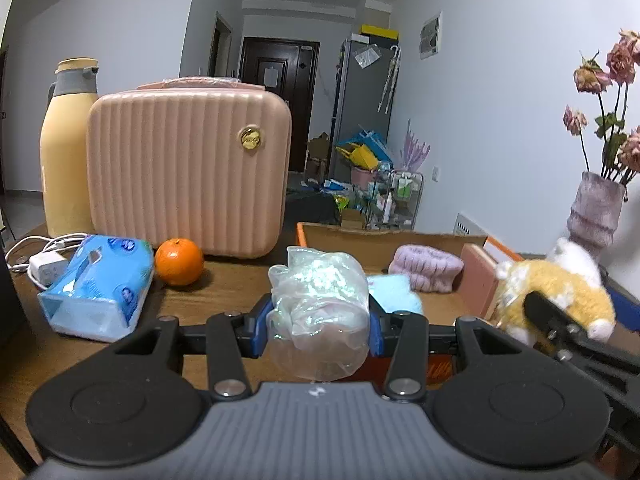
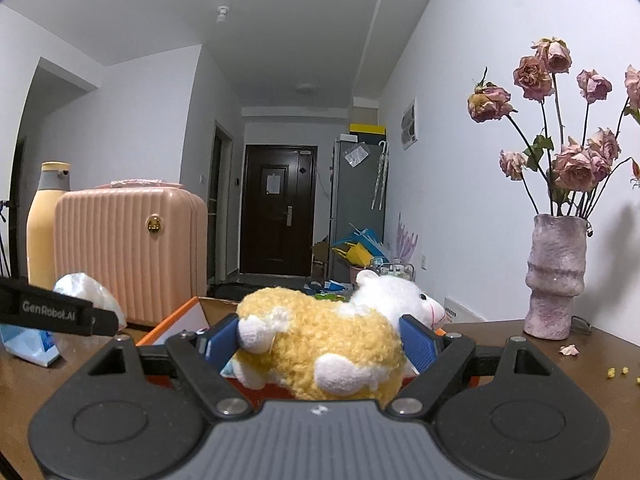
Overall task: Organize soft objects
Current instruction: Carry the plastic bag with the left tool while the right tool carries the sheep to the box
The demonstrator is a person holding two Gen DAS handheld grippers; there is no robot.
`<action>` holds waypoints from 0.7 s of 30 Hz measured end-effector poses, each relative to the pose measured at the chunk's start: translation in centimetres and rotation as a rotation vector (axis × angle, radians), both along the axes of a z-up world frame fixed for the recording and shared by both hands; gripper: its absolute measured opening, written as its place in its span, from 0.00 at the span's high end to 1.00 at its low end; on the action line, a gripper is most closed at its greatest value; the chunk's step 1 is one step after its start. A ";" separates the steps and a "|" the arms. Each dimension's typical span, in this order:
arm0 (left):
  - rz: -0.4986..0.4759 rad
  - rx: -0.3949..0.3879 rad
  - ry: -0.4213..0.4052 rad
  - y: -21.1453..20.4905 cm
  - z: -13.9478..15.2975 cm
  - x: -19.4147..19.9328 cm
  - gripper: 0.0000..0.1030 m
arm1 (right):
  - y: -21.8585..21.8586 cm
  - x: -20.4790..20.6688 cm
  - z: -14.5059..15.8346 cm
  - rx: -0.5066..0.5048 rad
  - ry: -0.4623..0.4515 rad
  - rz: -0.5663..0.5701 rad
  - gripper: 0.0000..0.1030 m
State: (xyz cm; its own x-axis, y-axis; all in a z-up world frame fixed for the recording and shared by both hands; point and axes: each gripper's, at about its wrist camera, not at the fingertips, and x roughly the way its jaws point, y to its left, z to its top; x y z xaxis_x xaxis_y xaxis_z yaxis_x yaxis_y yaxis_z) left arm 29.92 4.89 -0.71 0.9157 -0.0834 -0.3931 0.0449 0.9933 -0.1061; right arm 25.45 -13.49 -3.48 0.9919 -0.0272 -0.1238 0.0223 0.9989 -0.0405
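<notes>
**Over the cardboard box: both grippers loaded**

Between its blue pads, the left gripper (image 1: 320, 326) clamps a crumpled plastic bag (image 1: 320, 304) above the cardboard box (image 1: 416, 236). At 3 o'clock, the right gripper (image 2: 320, 344) squeezes a plush sheep (image 2: 324, 344).

Crumpled clear plastic bag (image 1: 320, 308), clamped between blue pads, held above tabletop. Yellow-and-white plush sheep (image 2: 328, 344), lying sideways, head at 1 o'clock, squeezed between pads. Pink fuzzy headband (image 1: 426, 268) and light-blue cloth (image 1: 394, 292) inside orange cardboard box (image 1: 344, 236).
</notes>
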 end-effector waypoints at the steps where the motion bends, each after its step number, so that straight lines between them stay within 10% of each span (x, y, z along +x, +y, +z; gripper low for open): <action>1: 0.000 -0.002 -0.005 -0.2 0.1 0.3 0.55 | 0.0 0.3 0.0 0.005 0.000 0.002 0.18; 21: -0.004 -0.015 -0.048 -3.5 0.7 6.2 0.55 | -0.5 6.4 -0.1 0.031 -0.006 0.012 0.18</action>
